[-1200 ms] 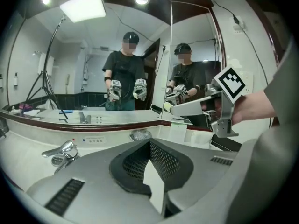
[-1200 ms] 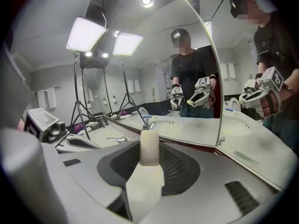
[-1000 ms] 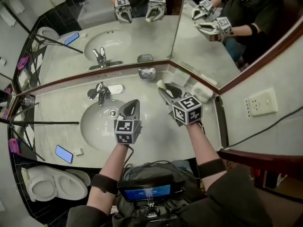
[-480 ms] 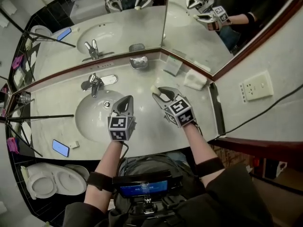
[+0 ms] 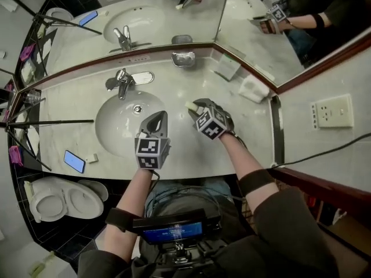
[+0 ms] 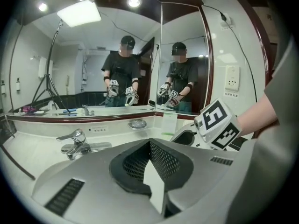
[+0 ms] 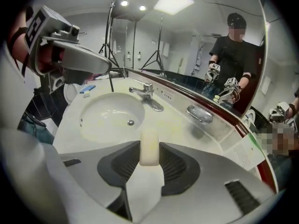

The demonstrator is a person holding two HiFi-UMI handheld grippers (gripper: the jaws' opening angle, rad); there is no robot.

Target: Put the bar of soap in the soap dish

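Note:
A pale cream bar of soap (image 7: 149,147) stands on end between the jaws of my right gripper (image 7: 150,158), which is shut on it. In the head view this gripper (image 5: 195,106) hangs over the counter just right of the basin, with the soap (image 5: 189,105) at its tip. The oval metal soap dish (image 5: 183,58) sits at the back of the counter by the mirror, apart from the gripper, and shows in the right gripper view (image 7: 200,114) as well. My left gripper (image 5: 155,120) is shut on nothing above the basin's near rim.
A chrome faucet (image 5: 122,83) stands behind the white basin (image 5: 116,132). A folded white towel (image 5: 253,88) and a card (image 5: 228,68) lie at the back right. A phone (image 5: 75,161) lies at the near left. Tripod legs (image 5: 52,121) cross the left side.
My right gripper has sunk toward the counter and rolled, with the soap still in it. The left gripper has shifted a little over the basin.

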